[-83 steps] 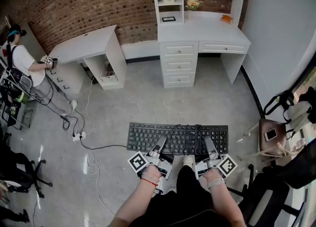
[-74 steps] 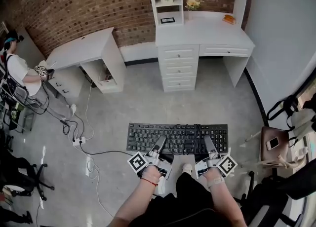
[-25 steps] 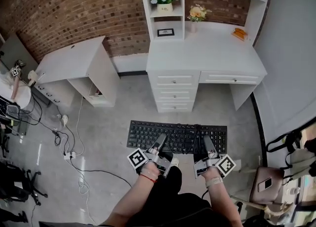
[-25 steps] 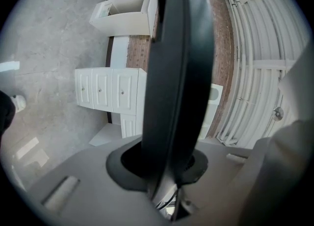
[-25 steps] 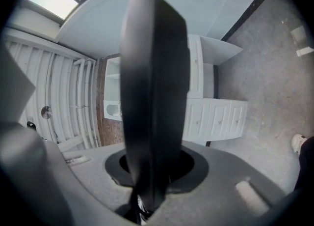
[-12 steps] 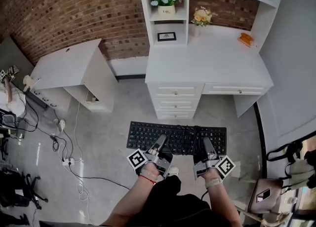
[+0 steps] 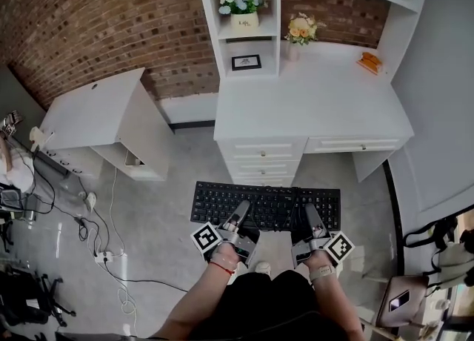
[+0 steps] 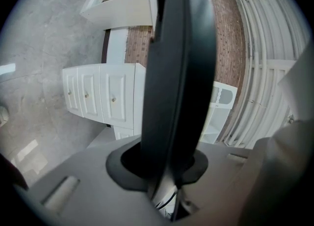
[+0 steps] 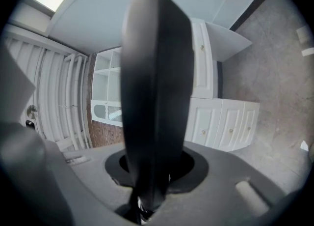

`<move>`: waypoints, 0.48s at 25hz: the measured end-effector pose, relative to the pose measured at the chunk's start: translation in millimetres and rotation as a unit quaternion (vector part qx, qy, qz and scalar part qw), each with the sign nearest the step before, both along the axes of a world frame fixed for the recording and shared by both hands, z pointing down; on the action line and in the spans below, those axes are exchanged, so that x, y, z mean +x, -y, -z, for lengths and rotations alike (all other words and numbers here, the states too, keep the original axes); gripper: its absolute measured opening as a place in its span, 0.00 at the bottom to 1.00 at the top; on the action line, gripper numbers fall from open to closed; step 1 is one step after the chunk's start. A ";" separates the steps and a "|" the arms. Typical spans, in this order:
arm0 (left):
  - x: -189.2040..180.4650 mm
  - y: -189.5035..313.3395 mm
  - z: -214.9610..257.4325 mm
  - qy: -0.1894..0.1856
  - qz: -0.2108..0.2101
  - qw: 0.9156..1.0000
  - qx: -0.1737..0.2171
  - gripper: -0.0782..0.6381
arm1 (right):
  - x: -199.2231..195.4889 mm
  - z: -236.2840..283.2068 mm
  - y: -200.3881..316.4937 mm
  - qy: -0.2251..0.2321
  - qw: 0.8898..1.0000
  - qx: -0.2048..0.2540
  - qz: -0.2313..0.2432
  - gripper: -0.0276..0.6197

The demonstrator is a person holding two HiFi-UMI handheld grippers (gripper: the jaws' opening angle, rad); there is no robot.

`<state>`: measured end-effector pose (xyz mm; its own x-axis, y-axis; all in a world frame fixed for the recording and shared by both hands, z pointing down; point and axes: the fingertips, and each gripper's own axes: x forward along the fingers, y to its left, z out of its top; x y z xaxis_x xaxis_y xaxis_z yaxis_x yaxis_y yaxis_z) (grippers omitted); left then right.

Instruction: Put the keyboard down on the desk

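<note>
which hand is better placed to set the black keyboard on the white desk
Neither alone, I'd say: left gripper and right gripper are each shut on the black rectangular keyboard, both facing the white desk.

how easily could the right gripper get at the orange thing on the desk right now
Probably not: the right gripper is shut on the keyboard, which the left gripper also holds, and the orange thing lies far back on the desk.
</note>
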<state>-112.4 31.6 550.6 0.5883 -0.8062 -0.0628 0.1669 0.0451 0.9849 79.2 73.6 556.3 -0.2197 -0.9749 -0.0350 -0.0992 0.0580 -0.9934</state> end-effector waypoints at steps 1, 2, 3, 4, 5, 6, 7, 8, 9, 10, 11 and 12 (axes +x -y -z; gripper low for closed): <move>1.4 1.9 -1.0 0.000 0.000 1.000 -0.002 0.21 | 1.5 -0.5 2.2 0.000 1.000 0.000 0.000 0.16; 2.3 4.4 -1.6 0.001 0.001 1.000 -0.003 0.21 | 2.8 -1.0 4.9 -0.001 1.000 0.000 0.000 0.16; 2.7 7.6 -1.9 0.003 0.001 1.000 -0.003 0.21 | 4.2 -2.1 7.8 -0.003 1.000 -0.001 -0.001 0.16; 3.4 11.0 -2.2 0.004 0.001 1.000 -0.003 0.21 | 5.8 -3.4 10.9 -0.005 1.000 -0.004 -0.002 0.16; 4.7 14.1 -2.7 0.005 0.000 1.000 -0.003 0.21 | 7.3 -4.5 13.9 -0.006 1.000 -0.006 -0.002 0.16; 6.6 16.8 -3.8 0.005 -0.002 1.000 -0.003 0.21 | 8.7 -5.7 16.9 -0.006 1.000 -0.007 -0.001 0.15; 8.6 19.2 -5.7 0.005 -0.003 1.000 -0.005 0.21 | 10.1 -7.5 20.0 -0.004 1.000 -0.008 0.000 0.15; 10.0 21.9 -8.3 0.005 -0.003 1.000 -0.007 0.21 | 11.2 -10.1 23.6 -0.004 1.000 -0.009 0.002 0.15; 10.5 25.5 -11.2 0.005 -0.002 1.000 -0.010 0.21 | 12.1 -13.3 28.2 -0.004 1.000 -0.011 0.004 0.15; 10.3 30.4 -13.8 0.005 0.000 1.000 -0.012 0.21 | 12.7 -16.2 34.1 -0.005 1.000 -0.013 0.007 0.15; 10.2 36.5 -15.4 0.005 0.003 1.000 -0.013 0.21 | 13.1 -17.9 41.1 -0.005 1.000 -0.014 0.010 0.15; 10.6 43.2 -15.9 0.004 0.005 1.000 -0.013 0.21 | 13.7 -18.4 49.2 -0.006 1.000 -0.014 0.013 0.15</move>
<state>-101.8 -11.6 566.5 0.5811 -0.8130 -0.0370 0.1595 0.0692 0.9848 92.9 24.4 574.7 -0.2451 -0.9695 -0.0042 -0.1100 0.0321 -0.9934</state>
